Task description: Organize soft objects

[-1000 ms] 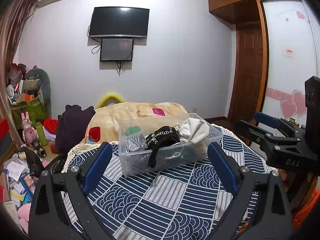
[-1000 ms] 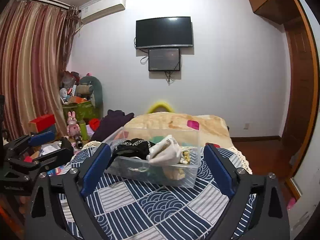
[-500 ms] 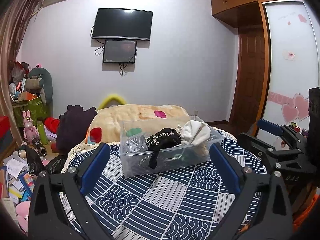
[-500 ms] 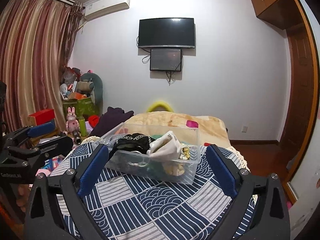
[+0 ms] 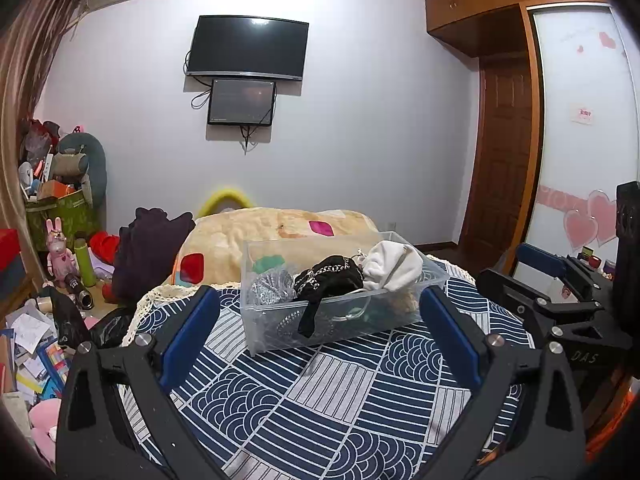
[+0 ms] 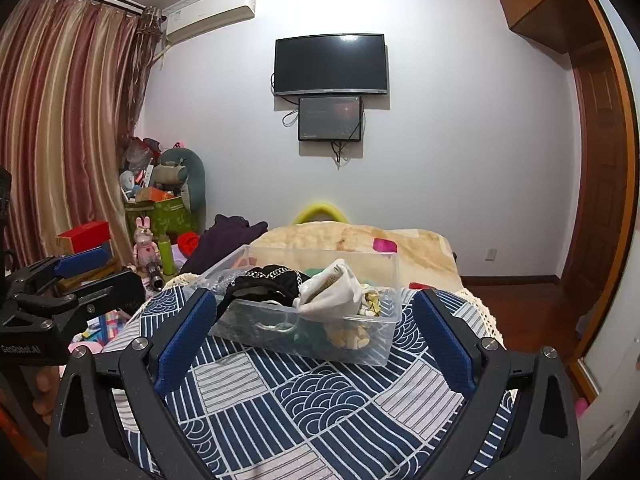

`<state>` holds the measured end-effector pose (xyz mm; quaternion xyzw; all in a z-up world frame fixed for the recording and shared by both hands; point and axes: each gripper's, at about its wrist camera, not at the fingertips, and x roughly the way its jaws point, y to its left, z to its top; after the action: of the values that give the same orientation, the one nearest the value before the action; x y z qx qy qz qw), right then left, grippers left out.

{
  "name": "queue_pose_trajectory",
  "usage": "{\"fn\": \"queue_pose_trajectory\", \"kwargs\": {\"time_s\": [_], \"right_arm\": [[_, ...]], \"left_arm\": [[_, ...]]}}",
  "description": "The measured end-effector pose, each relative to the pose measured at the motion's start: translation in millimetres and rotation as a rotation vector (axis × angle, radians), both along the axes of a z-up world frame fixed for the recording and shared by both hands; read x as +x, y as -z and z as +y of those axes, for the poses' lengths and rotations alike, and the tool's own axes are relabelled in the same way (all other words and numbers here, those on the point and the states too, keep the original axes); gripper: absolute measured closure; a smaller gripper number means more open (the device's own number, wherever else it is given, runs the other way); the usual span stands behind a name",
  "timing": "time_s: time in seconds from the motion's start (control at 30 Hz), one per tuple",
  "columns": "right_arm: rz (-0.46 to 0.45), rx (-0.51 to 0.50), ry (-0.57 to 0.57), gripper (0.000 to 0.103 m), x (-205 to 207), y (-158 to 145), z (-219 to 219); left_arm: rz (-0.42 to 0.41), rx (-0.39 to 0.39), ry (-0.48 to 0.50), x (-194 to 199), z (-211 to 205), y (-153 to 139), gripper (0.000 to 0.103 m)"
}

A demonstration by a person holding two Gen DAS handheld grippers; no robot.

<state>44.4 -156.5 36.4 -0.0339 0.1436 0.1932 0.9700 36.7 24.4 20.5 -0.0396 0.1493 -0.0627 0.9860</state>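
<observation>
A clear plastic bin point(image 5: 264, 332) stands on a round table with a navy patterned cloth point(image 5: 320, 400). It holds soft items: a black piece point(image 5: 326, 280) draped over the front rim, a white piece point(image 5: 394, 264), a silver-grey piece point(image 5: 270, 286) and a green one point(image 5: 268, 264). In the right wrist view the bin point(image 6: 360, 350) shows the black piece point(image 6: 260, 282), the white piece point(image 6: 332, 294) and something yellow point(image 6: 348, 334). My left gripper point(image 5: 320, 320) is open and empty, short of the bin. My right gripper point(image 6: 314, 320) is open and empty, also short of it.
Behind the table lies a bed with a beige quilt point(image 5: 280, 232) and a dark purple garment point(image 5: 148, 248). Toys, boxes and papers clutter the floor at left point(image 5: 48, 280). A wooden door point(image 5: 500, 152) and a wardrobe stand at right. The table cloth point(image 6: 320, 408) extends toward me.
Both views have shifted slightly, as both grippers tilted up a little. The bin and its contents have not moved. Both grippers stay open.
</observation>
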Motion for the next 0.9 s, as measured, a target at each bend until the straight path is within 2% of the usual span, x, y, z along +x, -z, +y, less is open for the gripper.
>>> {"fn": "queue_pose_trajectory", "kwargs": {"time_s": [0.53,0.9], "right_arm": [[0.000,0.011,0.012,0.000,-1.1,-1.7,-3.4],[-0.002,0.002,0.007,0.000,-1.7,-0.1,-1.6]], "left_arm": [[-0.009,0.024,0.002,0.5,-4.7,1.9,0.002],[0.005,0.004,0.018,0.9,-2.9,3.3,0.002]]}}
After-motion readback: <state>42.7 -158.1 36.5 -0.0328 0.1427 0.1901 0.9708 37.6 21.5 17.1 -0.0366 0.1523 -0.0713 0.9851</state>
